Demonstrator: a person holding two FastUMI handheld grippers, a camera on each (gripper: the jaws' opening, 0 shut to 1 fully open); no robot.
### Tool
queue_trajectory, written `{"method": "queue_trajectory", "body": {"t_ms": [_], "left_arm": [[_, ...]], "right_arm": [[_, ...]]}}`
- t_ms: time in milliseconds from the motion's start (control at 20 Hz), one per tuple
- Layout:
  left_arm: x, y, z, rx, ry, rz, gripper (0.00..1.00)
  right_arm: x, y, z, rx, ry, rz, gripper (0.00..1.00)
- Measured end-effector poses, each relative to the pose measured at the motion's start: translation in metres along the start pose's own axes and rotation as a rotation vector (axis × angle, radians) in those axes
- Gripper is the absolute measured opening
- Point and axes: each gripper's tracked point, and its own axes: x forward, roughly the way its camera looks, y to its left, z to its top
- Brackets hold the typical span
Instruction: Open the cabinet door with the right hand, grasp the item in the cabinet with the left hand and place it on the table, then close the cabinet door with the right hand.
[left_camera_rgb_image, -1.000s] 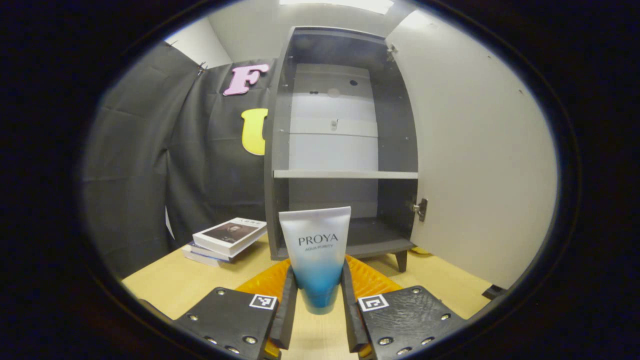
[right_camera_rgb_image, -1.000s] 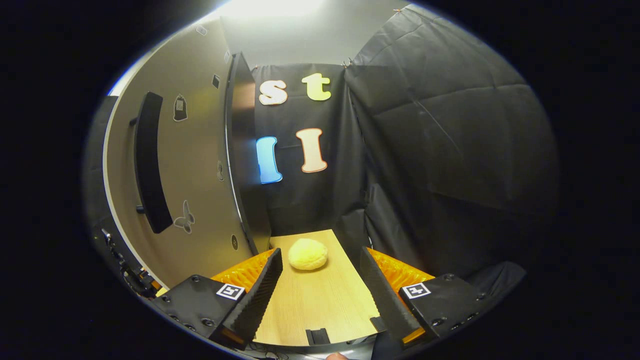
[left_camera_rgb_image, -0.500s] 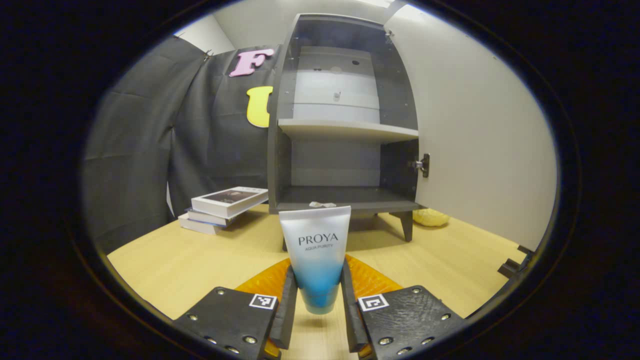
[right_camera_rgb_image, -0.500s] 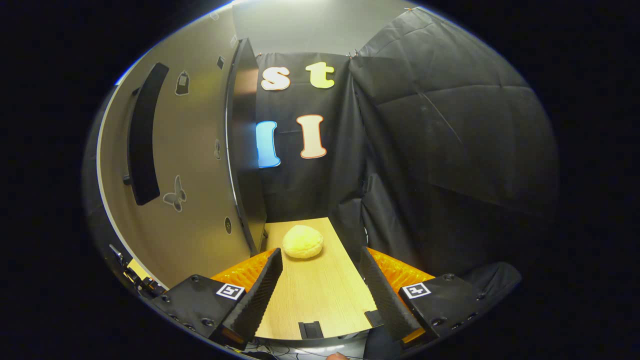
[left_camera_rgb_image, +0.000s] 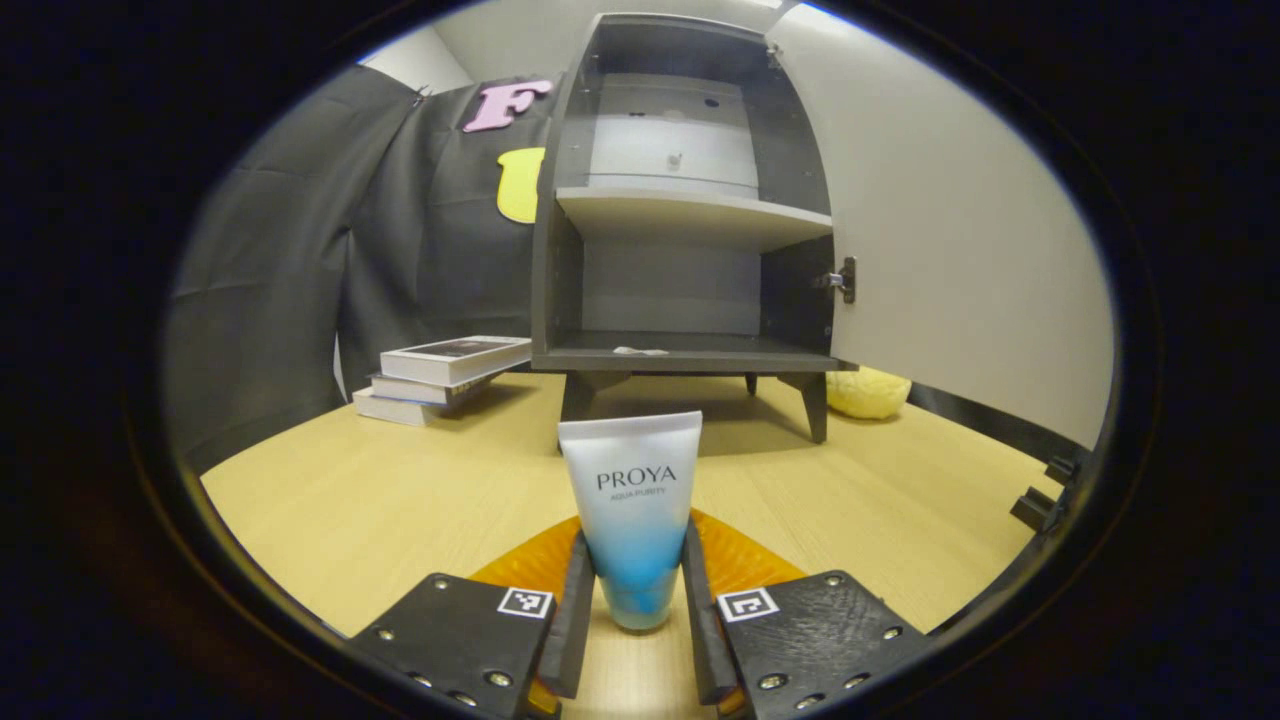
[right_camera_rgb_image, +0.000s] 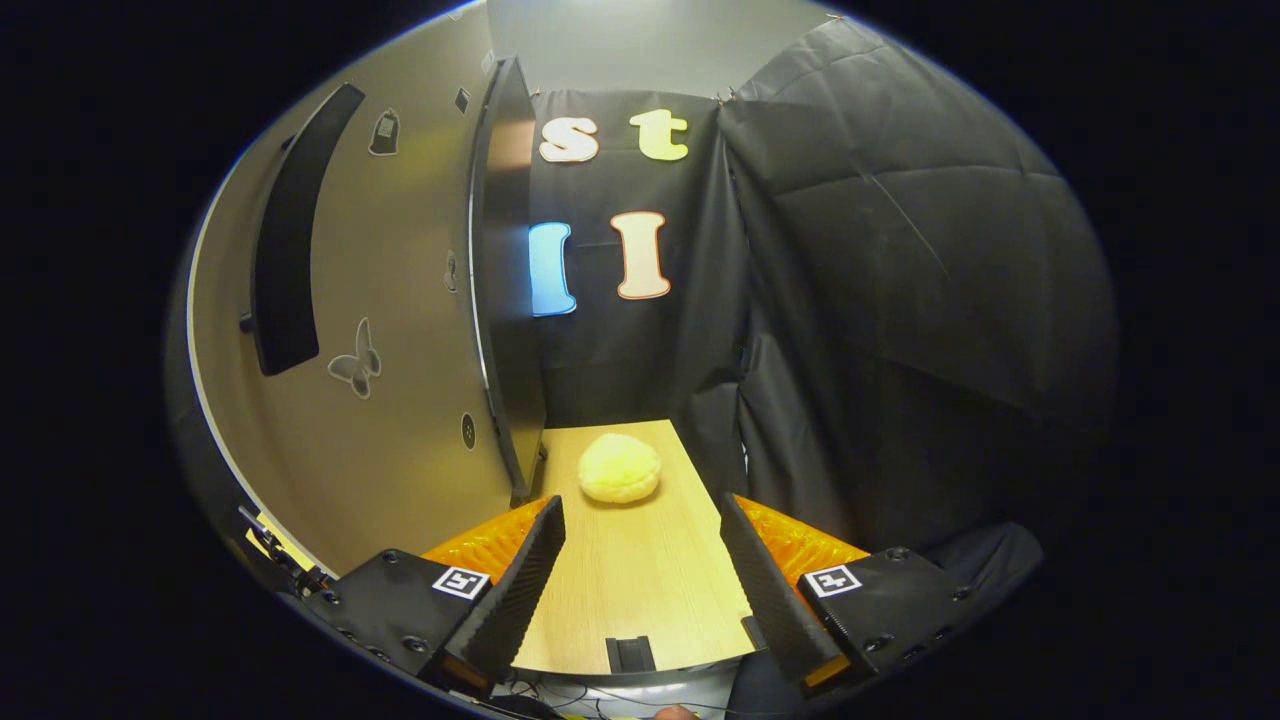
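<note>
Scanning the left gripper view from left to right, we meet black cloth (left_camera_rgb_image: 300, 260) hanging at the left edge, then a stack of books (left_camera_rgb_image: 440, 370) lying on the pale wooden table (left_camera_rgb_image: 400, 490) at centre left. At upper centre stands the dark cabinet (left_camera_rgb_image: 690, 200) on short legs, its one shelf (left_camera_rgb_image: 690, 210) and its floor bare but for a small pale scrap (left_camera_rgb_image: 640, 351). Its light door (left_camera_rgb_image: 950, 250) is swung wide and takes up the right of the frame, with a yellow plush lump (left_camera_rgb_image: 868, 392) on the table below the door's lower edge.

At bottom centre we see the left gripper (left_camera_rgb_image: 636, 610) pinching the tube (left_camera_rgb_image: 632, 510) between both fingers (left_camera_rgb_image: 572, 620). The tube stands upright, long axis vertical, its flat crimped end up and its blue capped end down, seemingly on or just above the table, in front of the cabinet and well apart from it.

In the right gripper view we find the door's outer face (right_camera_rgb_image: 400, 330) at the left, bearing a long dark handle (right_camera_rgb_image: 295, 225) and butterfly stickers (right_camera_rgb_image: 357, 362). At centre a strip of table (right_camera_rgb_image: 630, 580) carries the yellow lump (right_camera_rgb_image: 620, 468). At bottom centre the right gripper (right_camera_rgb_image: 640, 570) has its jaws spread wide, holding nothing. Black cloth (right_camera_rgb_image: 900, 300) covers the right.
</note>
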Motion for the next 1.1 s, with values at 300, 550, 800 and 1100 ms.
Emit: {"method": "queue_trajectory", "body": {"t_ms": [300, 550, 800, 1100], "left_arm": [[-0.007, 0.0, -0.011, 0.006, 0.01, 0.007, 0.51], [-0.015, -0.005, -0.006, 0.019, 0.01, 0.014, 0.52], [-0.037, -0.005, 0.047, 0.036, -0.03, 0.036, 0.95], [-0.082, 0.029, 0.188, 0.015, -0.132, 0.119, 0.95]], "right_arm": [[0.003, 0.003, -0.004, -0.013, 0.011, 0.004, 0.98], [0.006, 0.004, -0.006, -0.016, 0.015, 0.013, 0.98], [0.006, 0.006, 0.007, 0.016, -0.013, 0.043, 0.98], [-0.004, 0.022, 0.052, 0.07, -0.104, 0.159, 0.94]]}}
